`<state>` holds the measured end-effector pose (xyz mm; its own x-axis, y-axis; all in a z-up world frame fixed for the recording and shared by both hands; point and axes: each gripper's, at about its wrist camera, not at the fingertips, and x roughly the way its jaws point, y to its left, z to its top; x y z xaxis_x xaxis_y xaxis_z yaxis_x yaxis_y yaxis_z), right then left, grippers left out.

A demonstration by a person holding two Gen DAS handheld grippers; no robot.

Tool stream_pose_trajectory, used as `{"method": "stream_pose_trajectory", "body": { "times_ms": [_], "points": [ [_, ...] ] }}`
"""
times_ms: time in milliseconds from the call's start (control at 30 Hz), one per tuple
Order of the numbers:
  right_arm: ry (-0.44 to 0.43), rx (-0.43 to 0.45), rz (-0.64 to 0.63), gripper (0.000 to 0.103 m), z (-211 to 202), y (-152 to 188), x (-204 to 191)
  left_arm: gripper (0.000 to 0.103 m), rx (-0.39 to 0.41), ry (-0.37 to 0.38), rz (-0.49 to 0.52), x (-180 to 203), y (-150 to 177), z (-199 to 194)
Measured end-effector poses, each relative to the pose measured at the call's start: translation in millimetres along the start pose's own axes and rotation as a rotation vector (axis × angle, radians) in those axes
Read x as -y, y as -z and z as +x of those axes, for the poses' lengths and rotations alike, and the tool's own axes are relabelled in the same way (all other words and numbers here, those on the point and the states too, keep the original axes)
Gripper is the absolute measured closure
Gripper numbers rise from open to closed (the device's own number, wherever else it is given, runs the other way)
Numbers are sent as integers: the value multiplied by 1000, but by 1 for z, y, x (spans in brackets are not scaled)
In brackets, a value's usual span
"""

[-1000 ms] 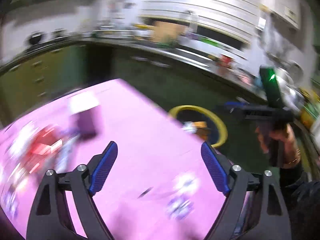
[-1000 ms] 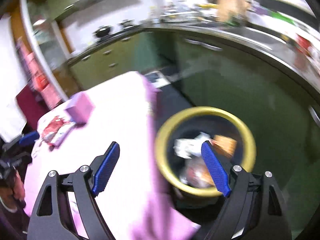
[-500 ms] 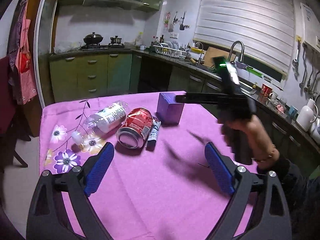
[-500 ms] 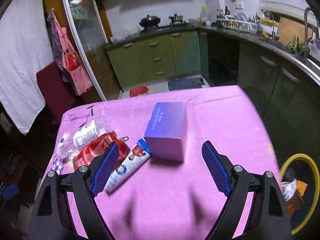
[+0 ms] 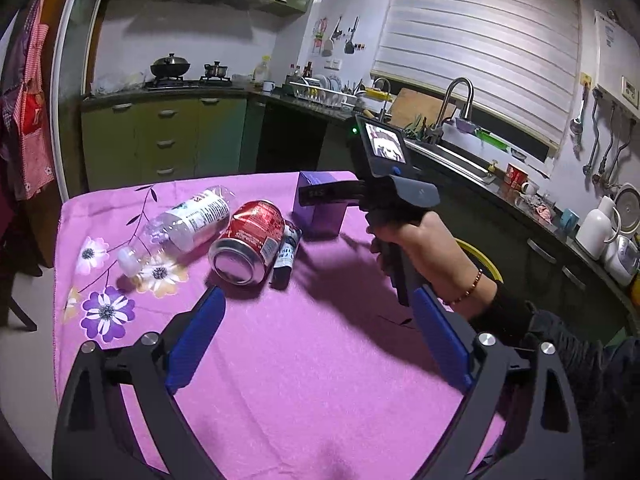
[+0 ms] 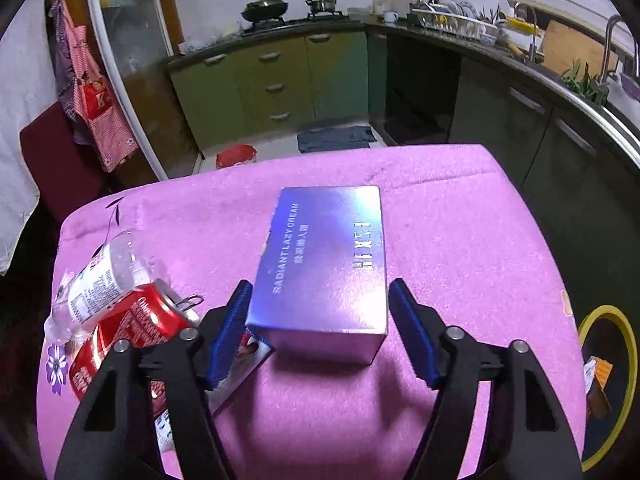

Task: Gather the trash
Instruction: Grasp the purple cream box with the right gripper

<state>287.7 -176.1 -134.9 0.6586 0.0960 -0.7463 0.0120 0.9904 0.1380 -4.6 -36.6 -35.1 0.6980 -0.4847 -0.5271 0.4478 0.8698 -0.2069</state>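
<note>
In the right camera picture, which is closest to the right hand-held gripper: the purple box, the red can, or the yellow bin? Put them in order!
Seen from the right hand-held gripper, whose jaws are closing:
1. Purple box: right between the fingers, in the middle.
2. Red can: just to the left, lying on its side.
3. Yellow bin: far right, down on the floor past the table edge.
</note>
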Motion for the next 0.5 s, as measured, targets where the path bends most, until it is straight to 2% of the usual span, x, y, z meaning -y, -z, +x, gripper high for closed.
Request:
{"method": "stream_pose_trajectory", "body": {
  "times_ms": [200,500],
  "points": [
    [6,-2,-4,50,0,2,9,13,-10,8,-2,1,3,3],
    [-40,-16,4,50,-37,13,37,13,-14,30,8,9,6,4]
  ]
}}
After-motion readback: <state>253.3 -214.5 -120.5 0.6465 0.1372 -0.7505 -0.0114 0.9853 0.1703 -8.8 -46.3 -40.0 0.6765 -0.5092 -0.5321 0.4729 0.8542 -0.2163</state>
